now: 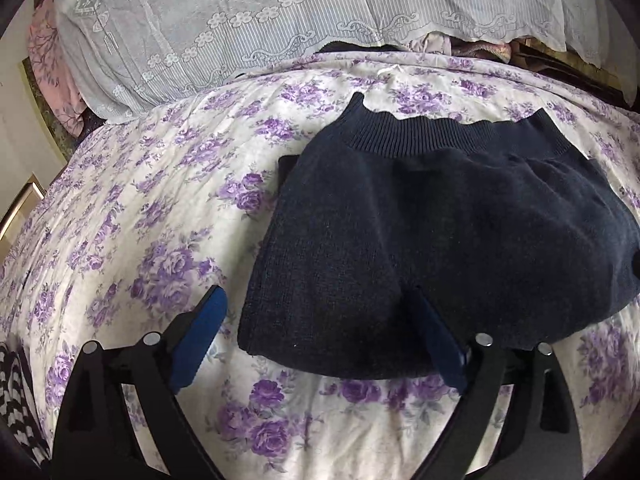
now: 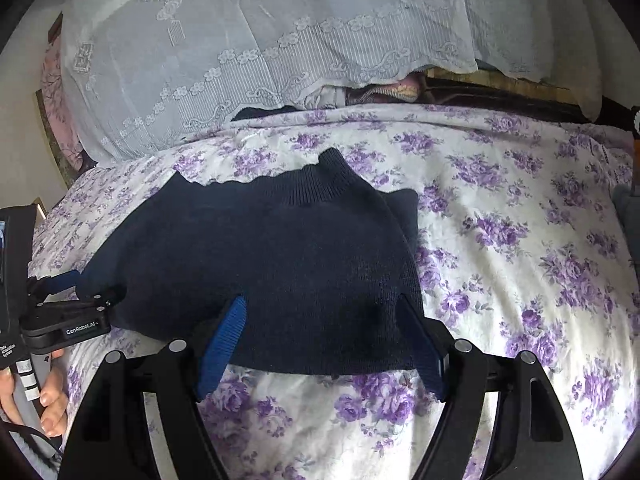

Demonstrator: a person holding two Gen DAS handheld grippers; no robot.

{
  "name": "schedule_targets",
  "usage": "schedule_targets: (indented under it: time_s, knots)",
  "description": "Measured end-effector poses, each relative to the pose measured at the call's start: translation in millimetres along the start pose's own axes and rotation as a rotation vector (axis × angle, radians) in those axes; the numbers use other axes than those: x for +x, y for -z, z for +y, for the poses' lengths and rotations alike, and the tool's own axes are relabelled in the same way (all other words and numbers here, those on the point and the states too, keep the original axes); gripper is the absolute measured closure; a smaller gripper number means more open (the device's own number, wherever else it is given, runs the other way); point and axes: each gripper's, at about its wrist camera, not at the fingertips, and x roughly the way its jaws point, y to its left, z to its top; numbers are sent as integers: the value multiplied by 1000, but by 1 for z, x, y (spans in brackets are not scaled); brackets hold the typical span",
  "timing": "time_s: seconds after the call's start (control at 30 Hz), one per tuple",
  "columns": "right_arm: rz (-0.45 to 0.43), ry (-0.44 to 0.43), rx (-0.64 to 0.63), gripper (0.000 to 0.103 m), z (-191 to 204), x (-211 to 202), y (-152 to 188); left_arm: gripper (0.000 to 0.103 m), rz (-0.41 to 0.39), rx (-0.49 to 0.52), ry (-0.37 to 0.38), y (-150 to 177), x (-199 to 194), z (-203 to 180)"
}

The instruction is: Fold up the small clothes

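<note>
A dark navy knitted garment (image 1: 420, 232) lies folded on the floral bedspread (image 1: 140, 220), its ribbed hem toward the far side. My left gripper (image 1: 320, 334) is open at the garment's near left corner. Its left pad stands clear of the knit's edge and its right finger rests over the fabric. In the right wrist view the same garment (image 2: 280, 248) fills the middle. My right gripper (image 2: 324, 342) is open at its near right corner, with the near edge of the knit lying between the blue pads (image 2: 224, 344) and no squeeze on it.
A white lace cloth (image 1: 280, 20) covers a pile along the far side of the bed. Black-and-white striped fabric (image 1: 14, 392) lies at the near left. A hand (image 2: 44, 404) holds the other tool's handle at the left edge. The bedspread (image 2: 520, 260) stretches on to the right.
</note>
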Motion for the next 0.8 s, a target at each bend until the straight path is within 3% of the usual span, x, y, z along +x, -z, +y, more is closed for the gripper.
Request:
schedule_targets:
  time_s: [0.1, 0.17, 0.23, 0.3, 0.5, 0.63, 0.7, 0.8]
  knots:
    - [6, 5, -32, 25, 6, 2, -2, 13, -16, -2, 6, -1, -4, 0]
    - [80, 16, -28, 25, 5, 16, -1, 12, -17, -3, 20, -2, -4, 0]
    - [132, 0, -16, 18, 1, 25, 0, 12, -7, 2, 20, -1, -1, -1]
    - [128, -3, -29, 15, 4, 25, 1, 5, 12, 0, 9, 0, 4, -1]
    - [23, -5, -7, 15, 2, 4, 1, 4, 28, -57, 45, 1, 4, 9]
    - [112, -8, 54, 15, -10, 21, 2, 4, -20, -81, 66, 0, -8, 15]
    - [104, -35, 87, 15, -15, 21, 2, 4, 33, -80, 46, 0, 5, 15]
    - [16, -52, 128, 17, -21, 5, 2, 4, 99, -156, 133, -1, 19, 29]
